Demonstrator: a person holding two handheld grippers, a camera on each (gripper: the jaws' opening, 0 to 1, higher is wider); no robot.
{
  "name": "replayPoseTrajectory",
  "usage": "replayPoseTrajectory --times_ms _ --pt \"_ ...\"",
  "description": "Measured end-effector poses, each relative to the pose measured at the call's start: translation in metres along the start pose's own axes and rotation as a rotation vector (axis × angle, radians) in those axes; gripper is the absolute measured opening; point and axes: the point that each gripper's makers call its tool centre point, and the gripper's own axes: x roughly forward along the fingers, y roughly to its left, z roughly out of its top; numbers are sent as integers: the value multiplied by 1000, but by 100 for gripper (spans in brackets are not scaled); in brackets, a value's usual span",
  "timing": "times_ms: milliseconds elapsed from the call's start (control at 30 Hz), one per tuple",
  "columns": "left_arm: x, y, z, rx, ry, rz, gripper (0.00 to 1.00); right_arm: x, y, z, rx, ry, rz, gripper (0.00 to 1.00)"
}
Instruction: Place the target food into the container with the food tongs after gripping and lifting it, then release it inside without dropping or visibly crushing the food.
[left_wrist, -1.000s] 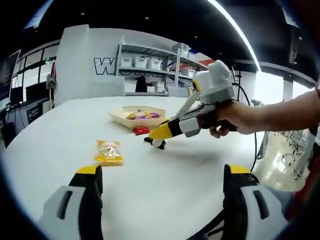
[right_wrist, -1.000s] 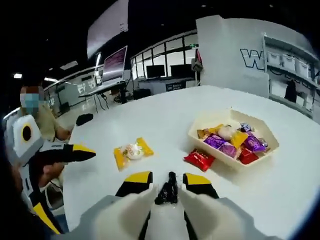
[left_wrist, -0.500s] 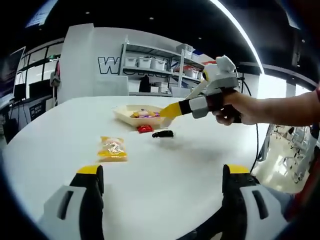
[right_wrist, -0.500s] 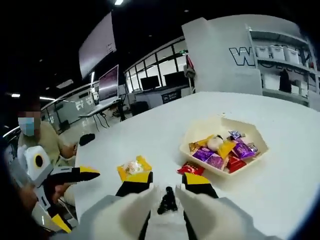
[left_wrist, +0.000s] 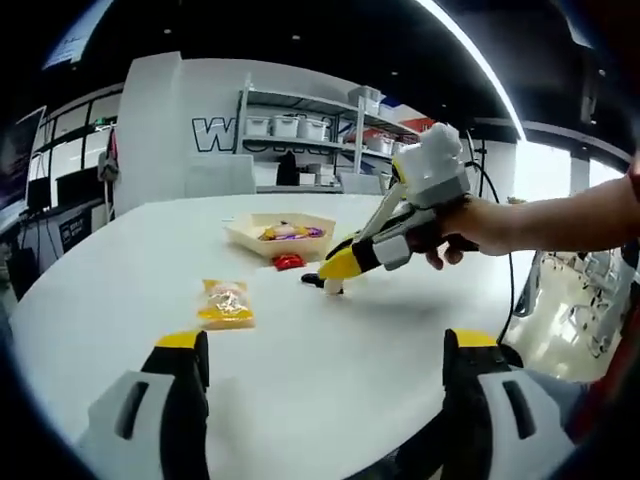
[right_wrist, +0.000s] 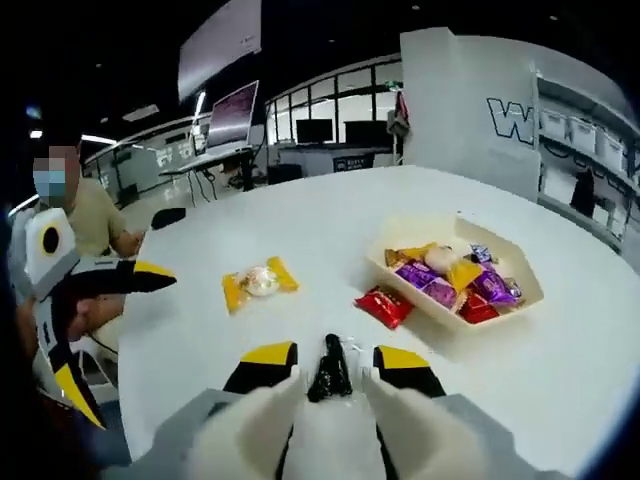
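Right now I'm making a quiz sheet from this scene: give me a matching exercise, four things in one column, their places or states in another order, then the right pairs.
Things:
1. yellow packet
2. red packet
3. black tongs
4. purple packets

Places or states:
A. inside the cream tray
B. on the table, close against the tray's outer wall
C. between the right gripper's jaws, on the table
D. alone on the table, apart from the tray

Pairs: 1-D, 2-B, 3-C, 4-A
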Motion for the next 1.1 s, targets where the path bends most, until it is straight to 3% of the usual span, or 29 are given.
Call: replayPoseTrajectory --times_ms 67,133,233,333,533,633,667,700,800,1067,1100 --pt "0 1 -2 6 7 3 95 -2 0 -3 65 41 -21 23" --pt "0 2 -2 5 8 7 95 -2 3 -4 35 76 -20 20" --pt "0 3 0 1 -3 9 95 -2 3 -4 19 85 -21 18" --pt "-2 3 3 -7 -13 11 94 -2 -1 -4 77 62 -11 17" --pt "-4 4 1 -4 -7 17 93 -8 2 -1 308 9 40 17" --pt "-7 3 1 -3 -7 17 93 -14 15 19 604 -93 153 17" --pt "-8 3 1 -2 -7 18 93 -16 15 21 641 -107 162 17" --pt "-10 4 1 0 -7 21 93 -18 13 25 637 -130 159 17" --pt "-12 5 0 0 -7 26 93 -19 11 20 556 -91 119 17" --pt "-14 7 3 5 -14 32 92 -24 7 23 474 -79 99 17" --pt "-14 6 3 4 -14 31 92 -25 5 19 414 -62 75 17"
